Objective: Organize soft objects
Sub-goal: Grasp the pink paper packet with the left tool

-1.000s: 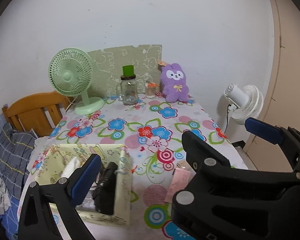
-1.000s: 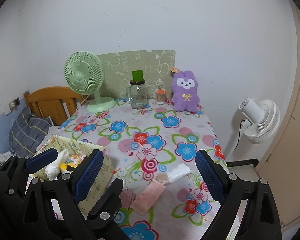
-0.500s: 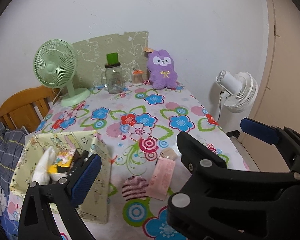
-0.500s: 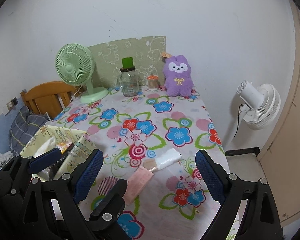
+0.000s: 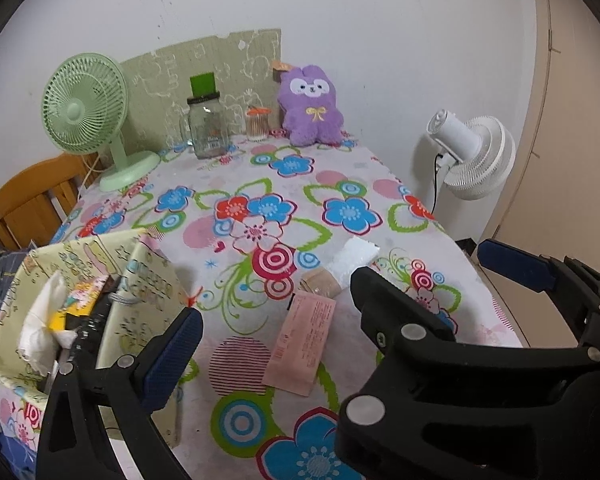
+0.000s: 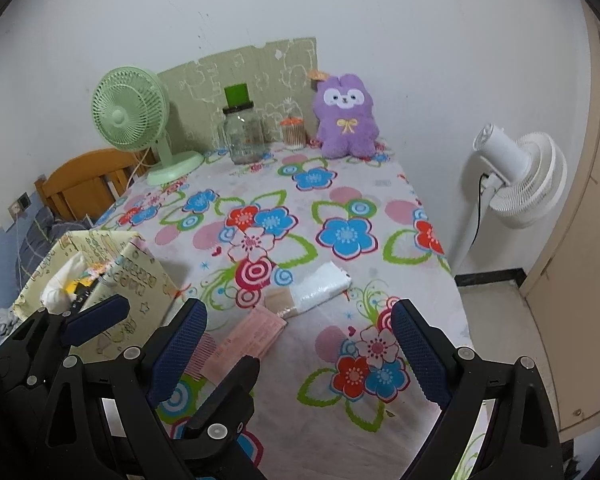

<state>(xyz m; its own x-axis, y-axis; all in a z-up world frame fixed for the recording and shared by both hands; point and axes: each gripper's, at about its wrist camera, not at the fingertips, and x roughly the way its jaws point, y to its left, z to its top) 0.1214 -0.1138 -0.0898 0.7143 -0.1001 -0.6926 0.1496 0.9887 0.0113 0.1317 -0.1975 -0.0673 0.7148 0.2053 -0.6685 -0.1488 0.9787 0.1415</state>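
Right wrist view shows the right gripper (image 6: 300, 356) spread wide and empty above the near edge of the flowered tablecloth (image 6: 340, 200); the left gripper (image 6: 136, 320), also wide and empty, hangs by the pale yellow patterned fabric box (image 6: 140, 280) at near left. The flat pink packet (image 6: 252, 336), small tan packet (image 6: 280, 302) and white plastic-wrapped soft pack (image 6: 320, 284) lie mid-table, touching or overlapping. Judging from this, the pink packet is nearest: come down low, straddle one long edge, then carry it left into the box.
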